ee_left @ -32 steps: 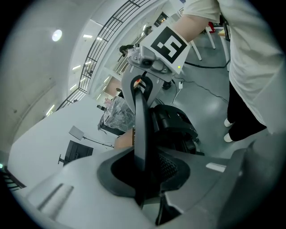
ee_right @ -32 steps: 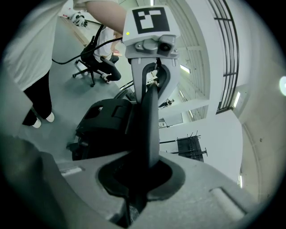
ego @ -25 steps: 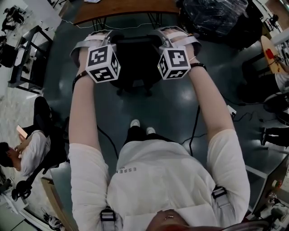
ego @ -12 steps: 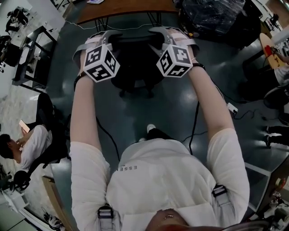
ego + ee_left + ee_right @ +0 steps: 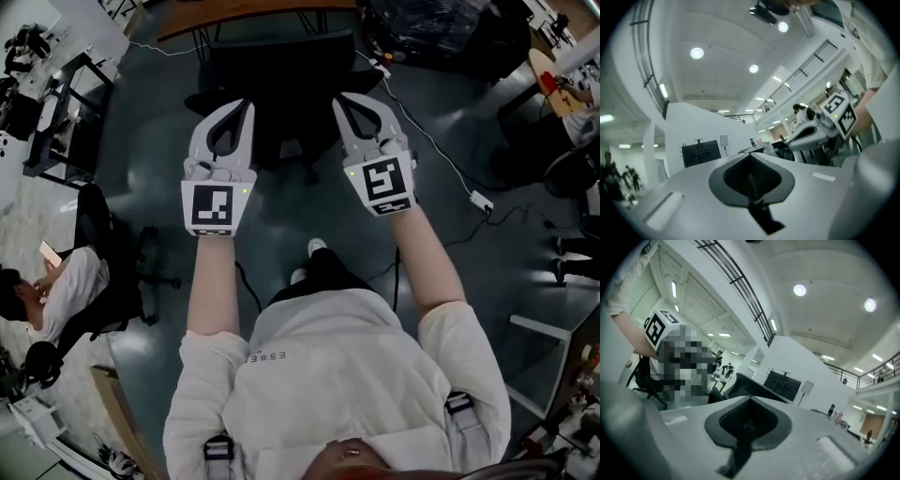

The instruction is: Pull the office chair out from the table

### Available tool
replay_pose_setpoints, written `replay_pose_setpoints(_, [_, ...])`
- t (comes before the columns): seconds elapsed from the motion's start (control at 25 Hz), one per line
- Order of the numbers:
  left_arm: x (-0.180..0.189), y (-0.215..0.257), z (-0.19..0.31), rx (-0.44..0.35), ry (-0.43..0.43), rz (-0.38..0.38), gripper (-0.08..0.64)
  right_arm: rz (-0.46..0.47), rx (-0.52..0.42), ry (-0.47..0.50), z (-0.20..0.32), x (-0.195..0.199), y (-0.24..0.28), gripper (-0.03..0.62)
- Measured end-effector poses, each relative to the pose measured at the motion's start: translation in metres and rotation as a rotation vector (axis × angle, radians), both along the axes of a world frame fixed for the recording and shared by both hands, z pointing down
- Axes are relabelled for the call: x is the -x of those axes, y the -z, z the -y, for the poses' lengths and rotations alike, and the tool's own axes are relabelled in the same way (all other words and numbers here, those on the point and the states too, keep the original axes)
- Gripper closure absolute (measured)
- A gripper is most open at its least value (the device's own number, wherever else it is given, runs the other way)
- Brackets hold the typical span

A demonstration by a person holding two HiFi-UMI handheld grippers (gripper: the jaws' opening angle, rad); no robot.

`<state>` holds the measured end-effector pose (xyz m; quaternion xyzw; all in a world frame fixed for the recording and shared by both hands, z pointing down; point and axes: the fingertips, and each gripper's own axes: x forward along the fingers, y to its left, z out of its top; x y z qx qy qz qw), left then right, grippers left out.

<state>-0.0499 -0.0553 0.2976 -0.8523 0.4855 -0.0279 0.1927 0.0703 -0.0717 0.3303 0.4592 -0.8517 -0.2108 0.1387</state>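
Plainly, both tongs are clenched on nothing. The left tongs [image 5: 244, 106] and right tongs [image 5: 341, 99] have their jaws pressed together and are held side by side above the floor [image 5: 281, 202]. The likely trouble is that the office chair [image 5: 281, 75] stands free, so a bump from the shut tips could roll it back toward the surface [image 5: 253, 11]. Any further pull would need the jaws parted first. The chair lies just beyond the tips, spanning the gap between them, apparently untouched, with the surface's near edge just past it on the far side.
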Motion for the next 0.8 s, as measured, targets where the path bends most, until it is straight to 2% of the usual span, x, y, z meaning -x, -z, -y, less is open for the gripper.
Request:
replay_pose_setpoints(0.12, [0.001,-0.013,-0.036,0.074,-0.003,-0.239,0.543,0.107,0.088,0.002,-0.037,-0.007,-0.028,0.6])
replay_pose_setpoints(0.24, [0.0,-0.021,-0.069,0.108,0.019,-0.362,0.543,0.19,0.155,0.019,-0.069,-0.016,-0.049,0.6])
replay_pose_setpoints(0.32, [-0.006,-0.028,-0.09,0.11,0.038,-0.378,0.543,0.225,0.183,0.024,-0.09,-0.026,-0.059,0.6])
replay_pose_setpoints(0.56, [-0.044,-0.046,-0.147,0.105,0.049,-0.332,0.543,0.263,0.246,0.05,-0.141,-0.062,-0.082,0.6])
replay_pose_setpoints(0.8, [-0.082,-0.058,-0.199,0.115,0.085,-0.322,0.543,0.3,0.281,0.076,-0.193,-0.095,-0.092,0.6])
